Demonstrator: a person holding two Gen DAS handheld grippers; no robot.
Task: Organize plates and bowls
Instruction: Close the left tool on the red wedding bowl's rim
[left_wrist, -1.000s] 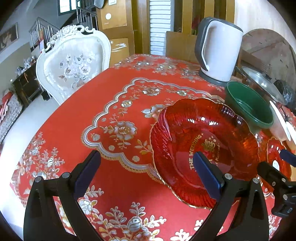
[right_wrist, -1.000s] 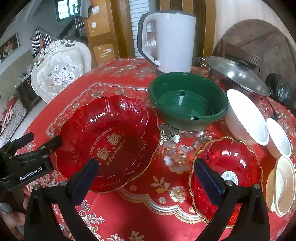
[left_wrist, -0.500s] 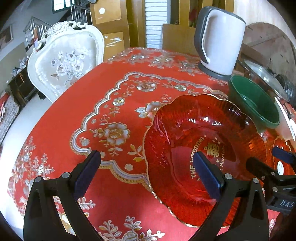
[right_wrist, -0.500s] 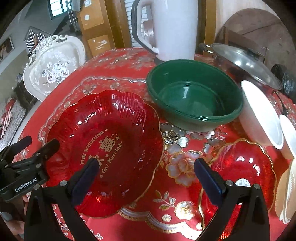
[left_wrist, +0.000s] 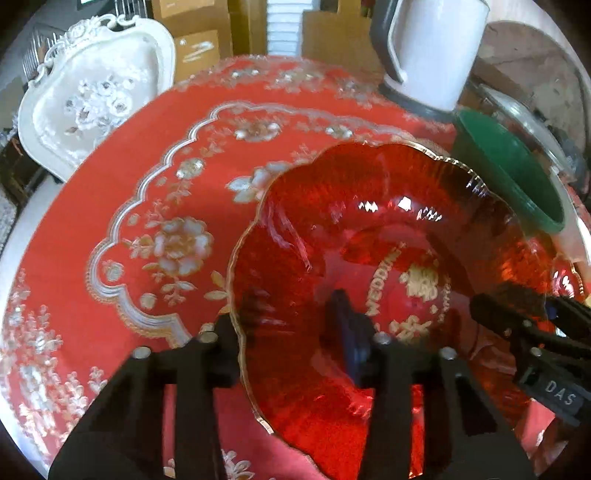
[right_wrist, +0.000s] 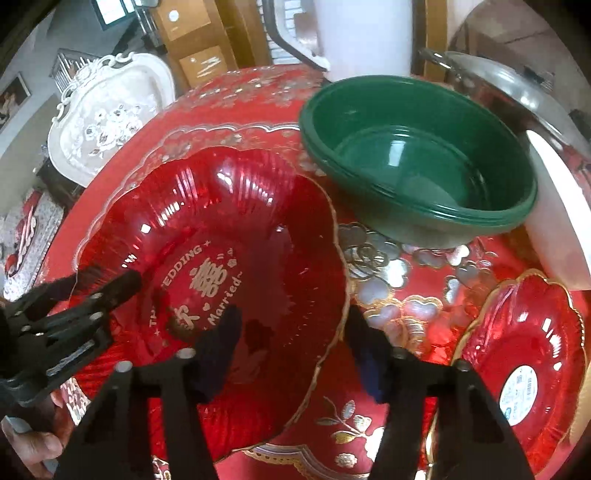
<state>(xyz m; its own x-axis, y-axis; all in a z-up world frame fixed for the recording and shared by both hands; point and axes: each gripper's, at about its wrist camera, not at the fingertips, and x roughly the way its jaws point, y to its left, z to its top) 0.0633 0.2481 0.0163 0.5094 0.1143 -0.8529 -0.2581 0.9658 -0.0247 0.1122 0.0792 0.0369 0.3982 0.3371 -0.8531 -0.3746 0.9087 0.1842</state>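
A large red glass plate (left_wrist: 388, 236) with gold wedding lettering lies on the red tablecloth; it also shows in the right wrist view (right_wrist: 207, 258). My left gripper (left_wrist: 288, 332) straddles its left rim, one finger outside and one inside, jaws partly closed around the rim. My right gripper (right_wrist: 295, 347) straddles its right rim the same way. A green bowl (right_wrist: 417, 155) stands behind it. A small red plate (right_wrist: 524, 362) lies at the right.
A white kettle (left_wrist: 432, 48) stands at the back. A pot with a metal lid (right_wrist: 509, 85) and a white bowl (right_wrist: 557, 206) sit at the right. A white chair (left_wrist: 96, 99) stands beyond the table's left edge.
Both grippers have moved forward onto the large red plate's opposite rims and their jaws have narrowed around them.
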